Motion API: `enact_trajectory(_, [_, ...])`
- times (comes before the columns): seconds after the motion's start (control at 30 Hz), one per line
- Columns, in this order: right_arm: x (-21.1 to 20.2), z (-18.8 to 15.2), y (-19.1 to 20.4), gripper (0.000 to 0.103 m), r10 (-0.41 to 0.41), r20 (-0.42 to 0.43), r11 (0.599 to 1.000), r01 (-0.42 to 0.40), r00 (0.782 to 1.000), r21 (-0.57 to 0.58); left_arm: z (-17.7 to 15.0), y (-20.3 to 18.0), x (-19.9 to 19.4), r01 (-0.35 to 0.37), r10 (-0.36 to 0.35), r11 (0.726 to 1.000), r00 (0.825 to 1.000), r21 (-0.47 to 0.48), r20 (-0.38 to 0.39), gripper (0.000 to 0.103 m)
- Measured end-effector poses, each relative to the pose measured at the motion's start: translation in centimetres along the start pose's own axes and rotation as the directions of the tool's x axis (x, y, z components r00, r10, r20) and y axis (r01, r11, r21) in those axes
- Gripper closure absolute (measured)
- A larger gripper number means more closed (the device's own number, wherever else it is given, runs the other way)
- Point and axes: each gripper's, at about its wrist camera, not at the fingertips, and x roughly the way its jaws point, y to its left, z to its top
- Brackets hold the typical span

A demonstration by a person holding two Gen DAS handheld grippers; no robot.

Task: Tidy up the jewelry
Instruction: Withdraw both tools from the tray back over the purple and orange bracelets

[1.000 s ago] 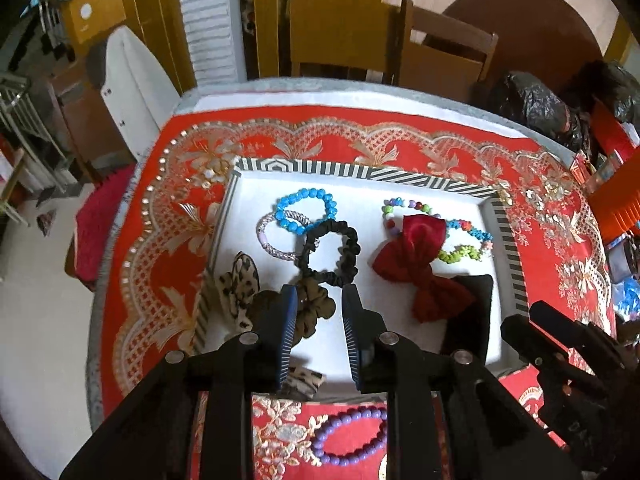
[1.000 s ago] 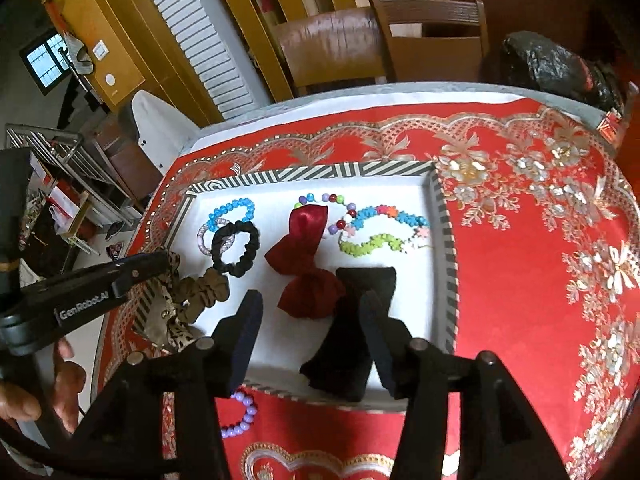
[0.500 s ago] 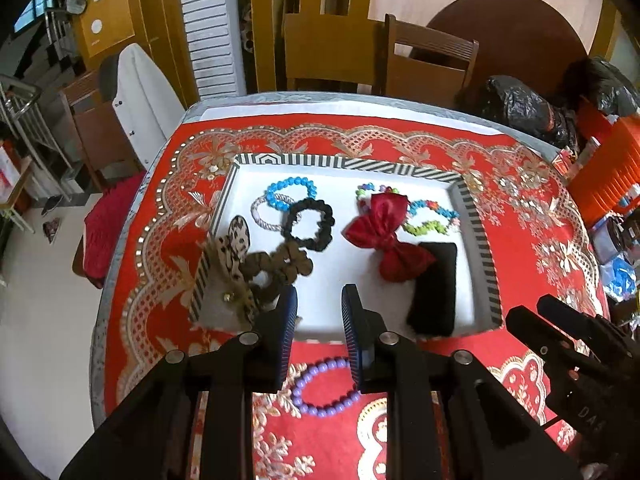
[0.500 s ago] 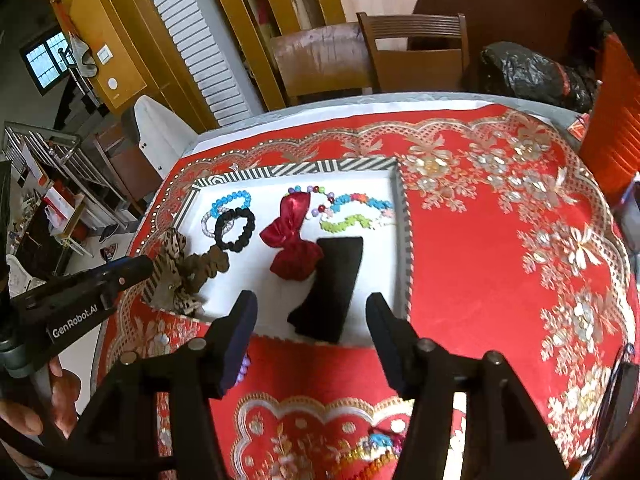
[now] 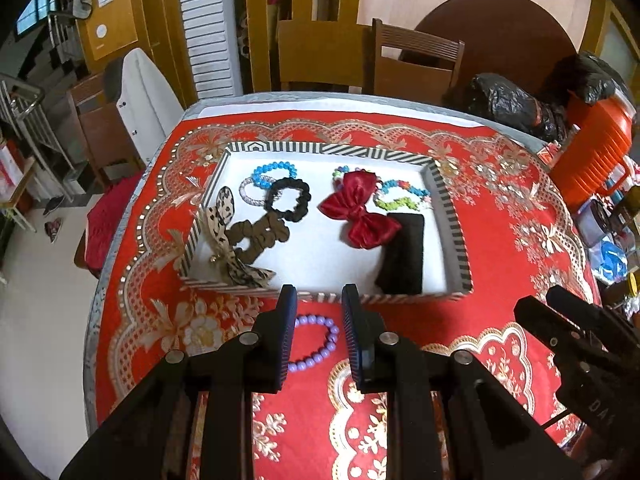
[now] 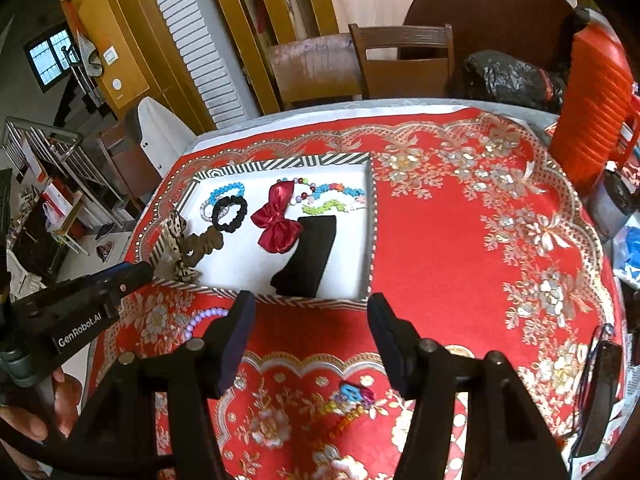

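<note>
Hovering above the red cloth [image 5: 500, 248], the left gripper [image 5: 318, 300] had its fingers apart with nothing between them, and a purple bead bracelet [image 5: 316, 344] lay on the cloth just below them, outside the tray [image 5: 452, 216]. The right gripper [image 6: 310, 304] also hung over the cloth with its fingers spread wide and empty, near the tray's front rim. Inside the tray lay a red bow [image 5: 360, 210], a black band [image 5: 402, 254], a black scrunchie [image 5: 288, 200], a blue bead bracelet [image 5: 274, 174], a brown scrunchie [image 5: 260, 234] and a leopard-print bow [image 5: 228, 240] draped over the left corner.
</note>
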Motion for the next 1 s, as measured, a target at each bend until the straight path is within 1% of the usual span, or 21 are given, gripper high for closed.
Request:
enact_trajectory(0.33, [-2.1,-1.7,-1.3,0.041,-0.004,0.008,1.000,0.004,1.000,0.001,-1.4,-1.6,-1.6,-0.014,0.014,1.000,1.000,0.009,0.027,0.093])
enact_trajectory(0.6, [-2.5,-2.4,-1.6,0.040,-0.006,0.004,1.000,0.005,1.000,0.004,-2.2,-2.1,-1.9,-0.013,0.012,1.000,1.000,0.018,0.023,0.093])
enact_trajectory(1.0, [-2.2,-2.9,-1.6,0.040,-0.007,-0.010,1.000,0.007,1.000,0.009,-2.5,-1.9,-1.6,-0.019,0.019,1.000,1.000,0.019,0.016,0.093])
